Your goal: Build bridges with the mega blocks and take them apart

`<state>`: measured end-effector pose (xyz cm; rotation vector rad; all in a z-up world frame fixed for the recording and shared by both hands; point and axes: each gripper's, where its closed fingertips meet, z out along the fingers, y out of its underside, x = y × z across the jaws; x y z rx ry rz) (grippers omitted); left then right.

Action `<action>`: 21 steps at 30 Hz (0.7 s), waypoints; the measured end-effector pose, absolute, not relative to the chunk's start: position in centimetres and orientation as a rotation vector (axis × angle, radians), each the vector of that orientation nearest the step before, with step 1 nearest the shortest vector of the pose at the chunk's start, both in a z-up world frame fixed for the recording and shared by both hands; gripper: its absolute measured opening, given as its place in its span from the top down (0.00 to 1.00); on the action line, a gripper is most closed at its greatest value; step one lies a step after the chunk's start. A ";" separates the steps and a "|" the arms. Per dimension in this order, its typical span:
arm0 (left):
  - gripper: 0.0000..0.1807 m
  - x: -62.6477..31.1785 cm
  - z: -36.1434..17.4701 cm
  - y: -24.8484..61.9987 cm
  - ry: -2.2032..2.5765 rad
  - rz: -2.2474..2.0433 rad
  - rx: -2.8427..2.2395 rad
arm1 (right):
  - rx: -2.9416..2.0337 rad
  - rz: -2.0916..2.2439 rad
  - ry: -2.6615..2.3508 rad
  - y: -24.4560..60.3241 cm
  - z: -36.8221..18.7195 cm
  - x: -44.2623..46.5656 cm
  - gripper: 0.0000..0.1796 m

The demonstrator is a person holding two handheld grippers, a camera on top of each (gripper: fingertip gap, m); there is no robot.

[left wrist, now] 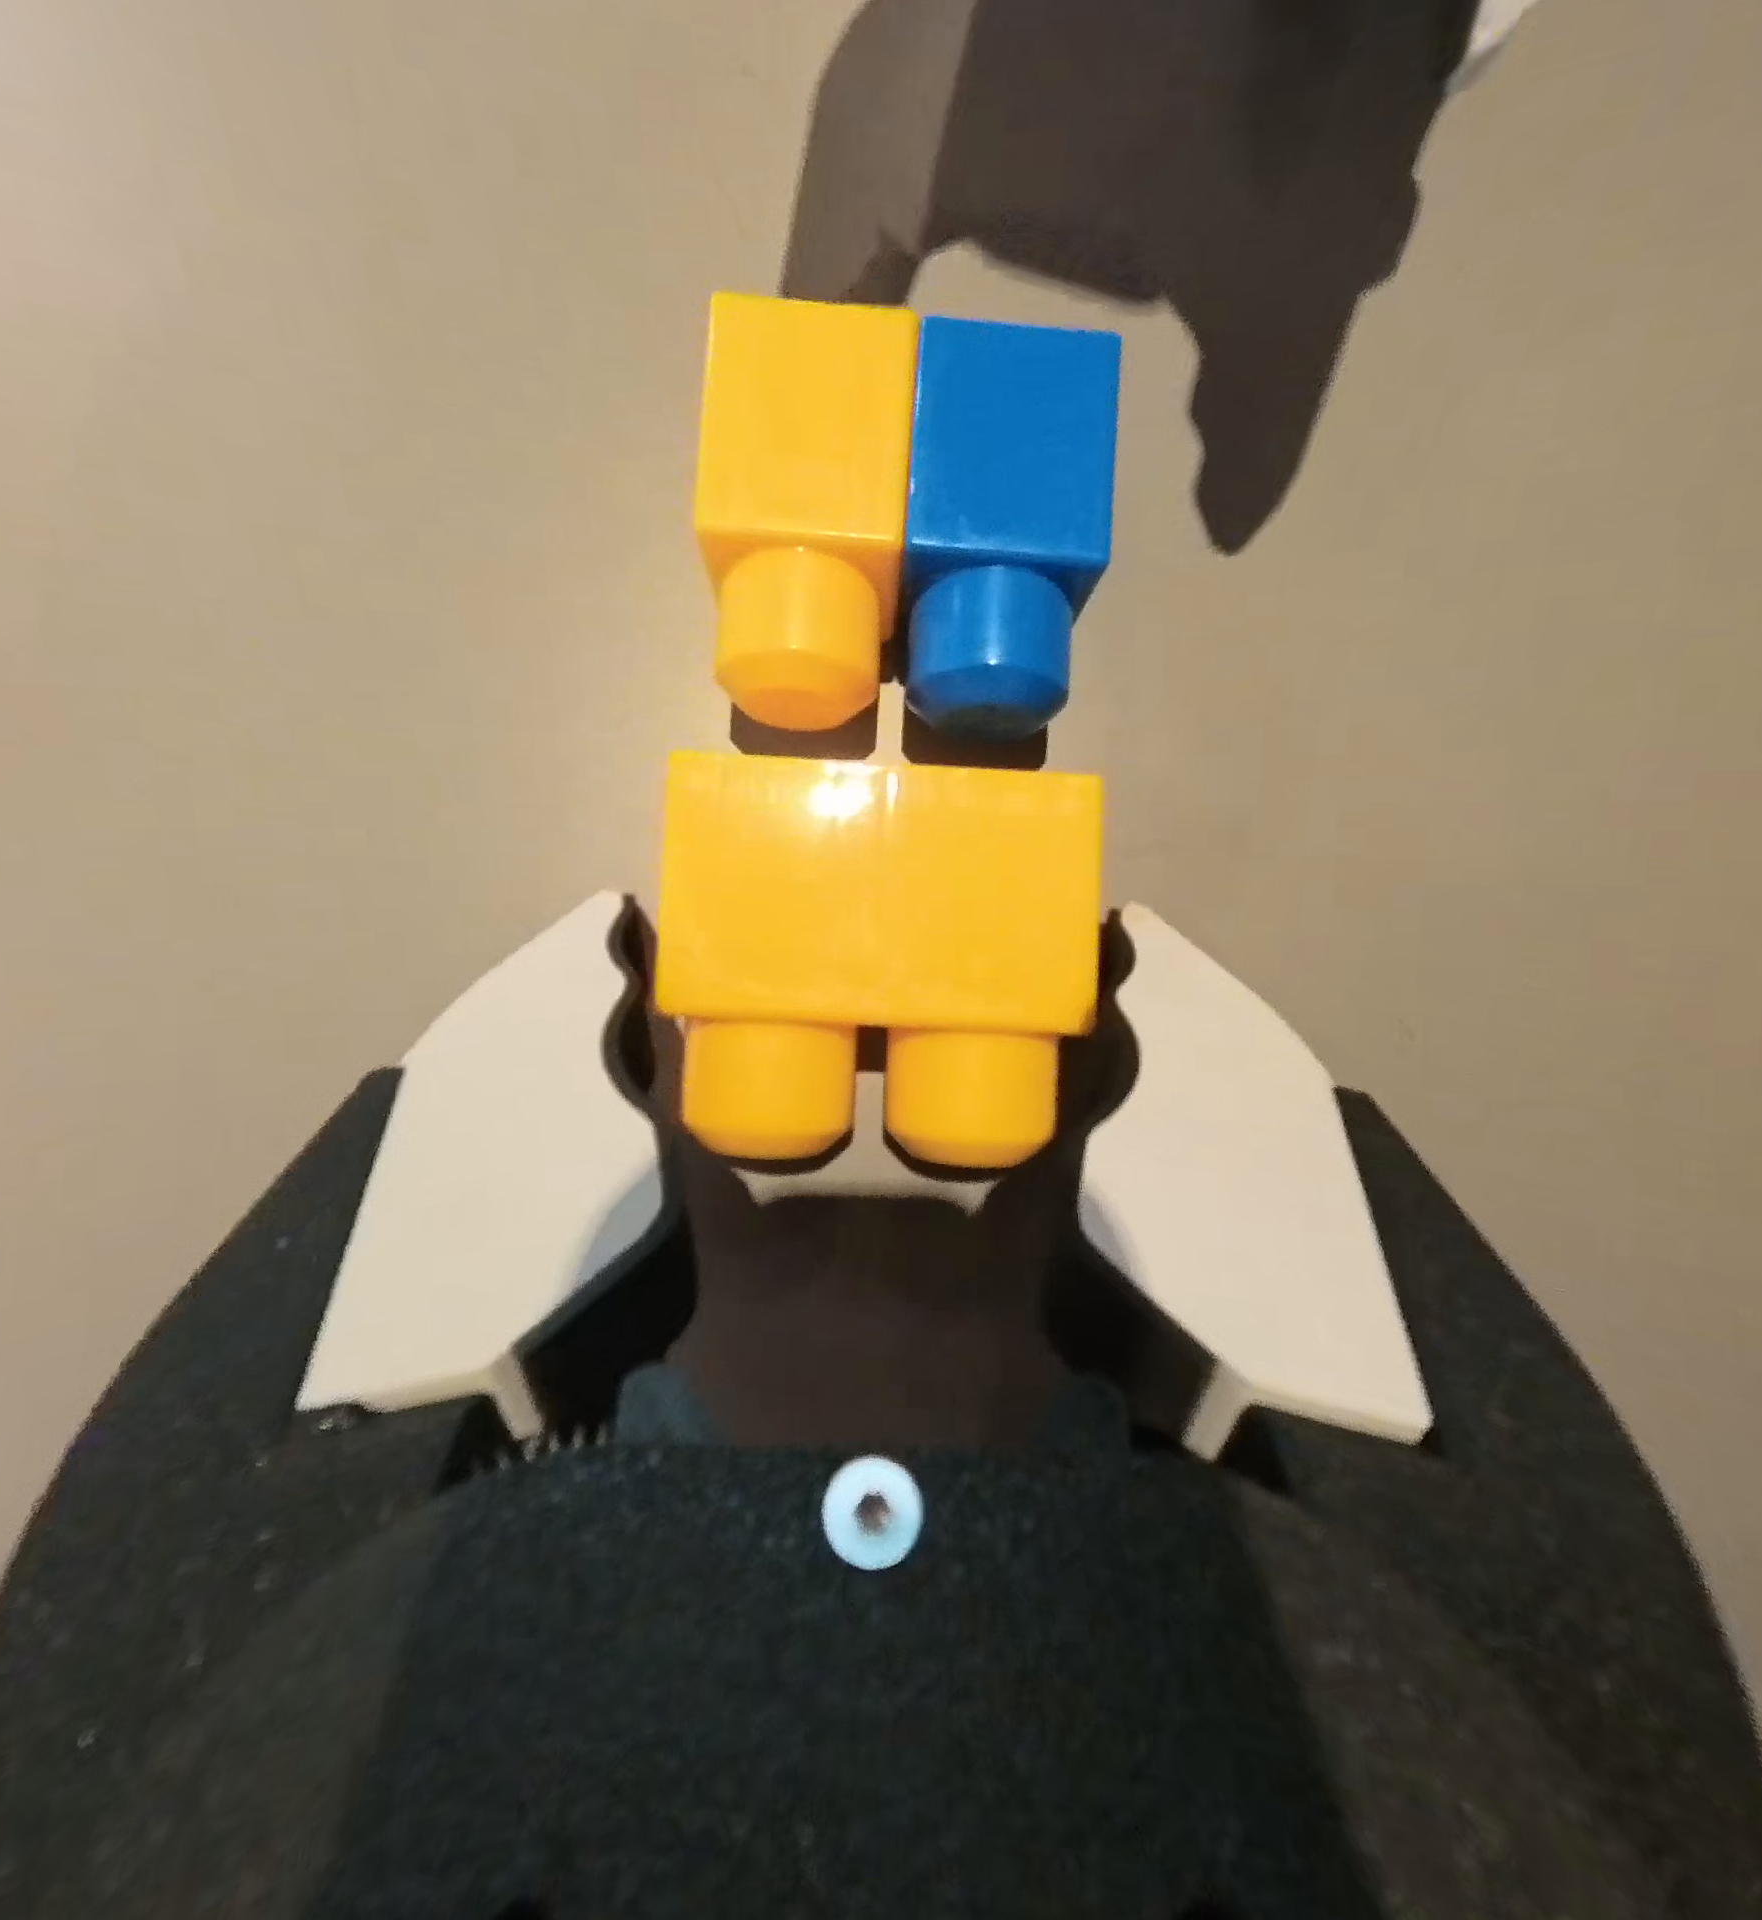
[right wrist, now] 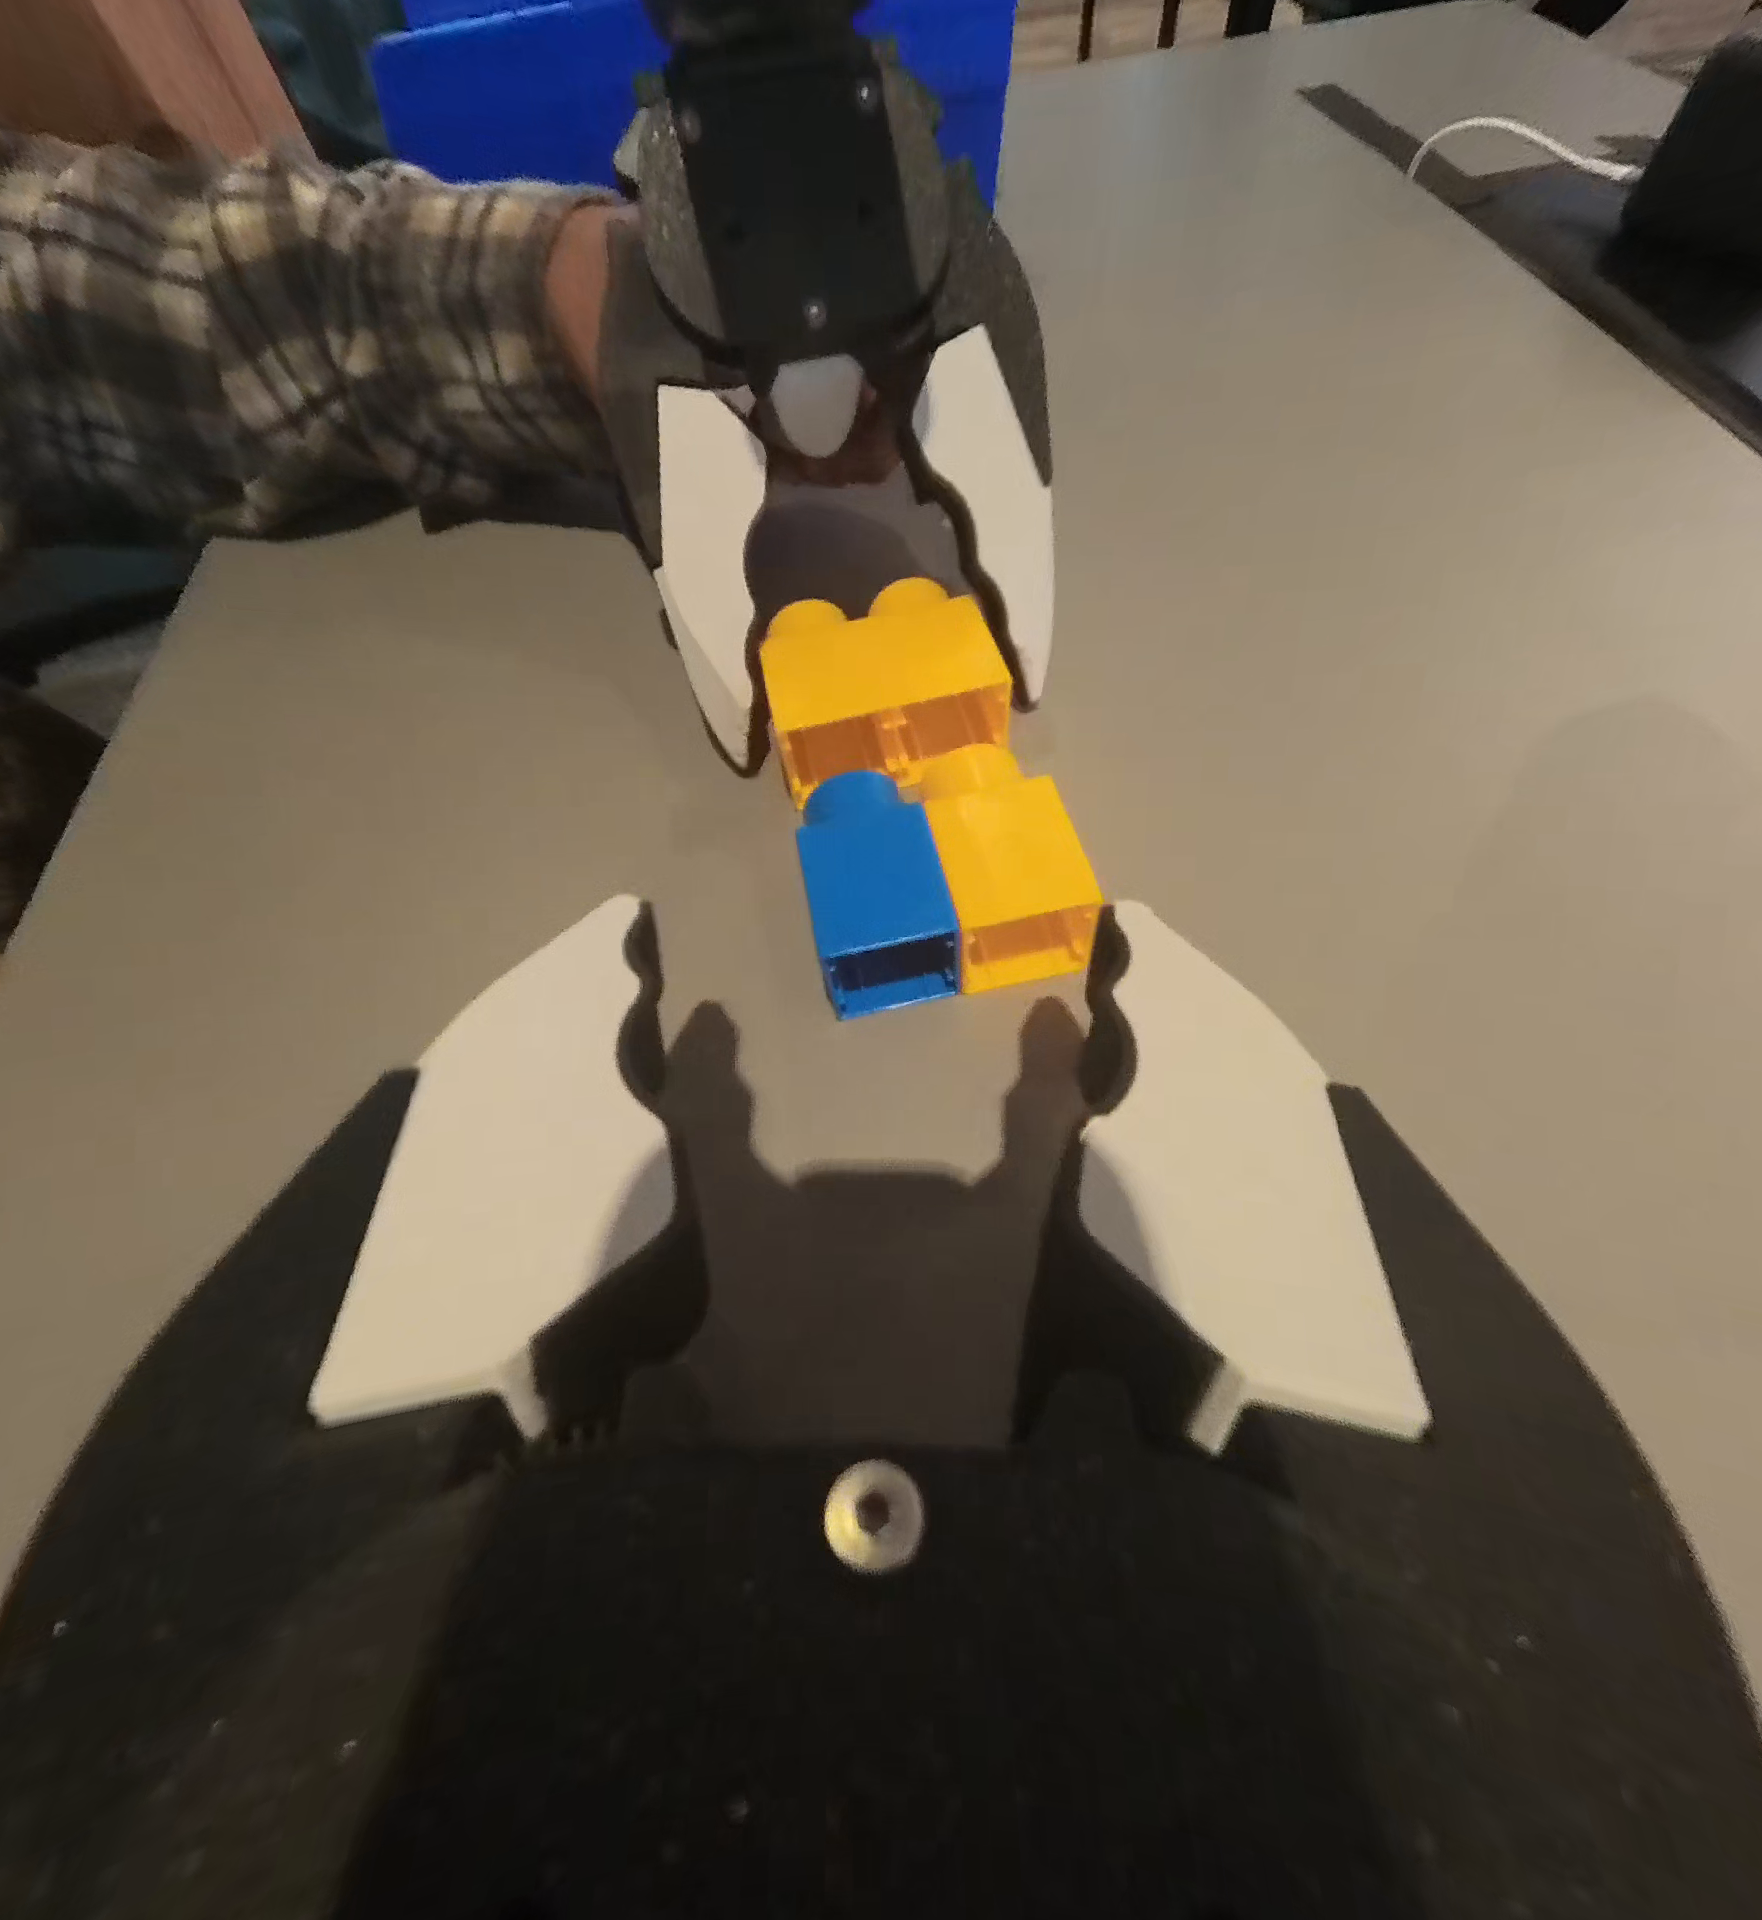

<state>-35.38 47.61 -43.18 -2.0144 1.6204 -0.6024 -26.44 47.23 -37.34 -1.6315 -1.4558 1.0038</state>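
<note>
We note a grey table (right wrist: 1376, 582) as the work surface. Beyond the far gripper stands a blue bin (right wrist: 503, 104), with brown wooden furniture (right wrist: 129, 73) to its left. Far right: a dark speaker (right wrist: 1750, 145), white cable (right wrist: 1511, 145), black mat (right wrist: 1625, 312).

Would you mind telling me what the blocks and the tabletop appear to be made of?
The wide yellow block looks like glossy moulded plastic: a bright glare spot sits on its face. The small yellow block seems slightly translucent plastic, its hollow end glowing amber. The blue block looks alike, shiny. The table appears matte grey laminate, though that is uncertain.
</note>
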 end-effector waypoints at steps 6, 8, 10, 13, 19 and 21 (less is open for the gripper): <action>0.49 -35.1 -43.4 47.7 1.624 -0.604 -1.979 | -1.643 0.999 -1.473 47.2 -38.1 -26.9 0.54; 0.51 -35.0 -43.4 47.8 1.617 -0.617 -1.967 | -1.644 1.003 -1.471 47.2 -38.2 -27.0 0.54; 0.54 -34.9 -43.3 47.8 1.615 -0.627 -1.957 | -1.648 0.990 -1.469 47.3 -38.3 -27.1 0.54; 0.55 -34.9 -43.3 47.8 1.611 -0.623 -1.956 | -1.645 0.958 -1.487 47.4 -38.6 -27.2 0.53; 0.55 -35.1 -43.3 47.8 1.611 -0.630 -1.950 | -1.557 0.768 -1.595 49.0 -39.5 -27.6 0.45; 0.55 -35.1 -43.3 47.8 1.610 -0.631 -1.950 | -1.558 0.766 -1.645 49.2 -40.1 -27.9 0.44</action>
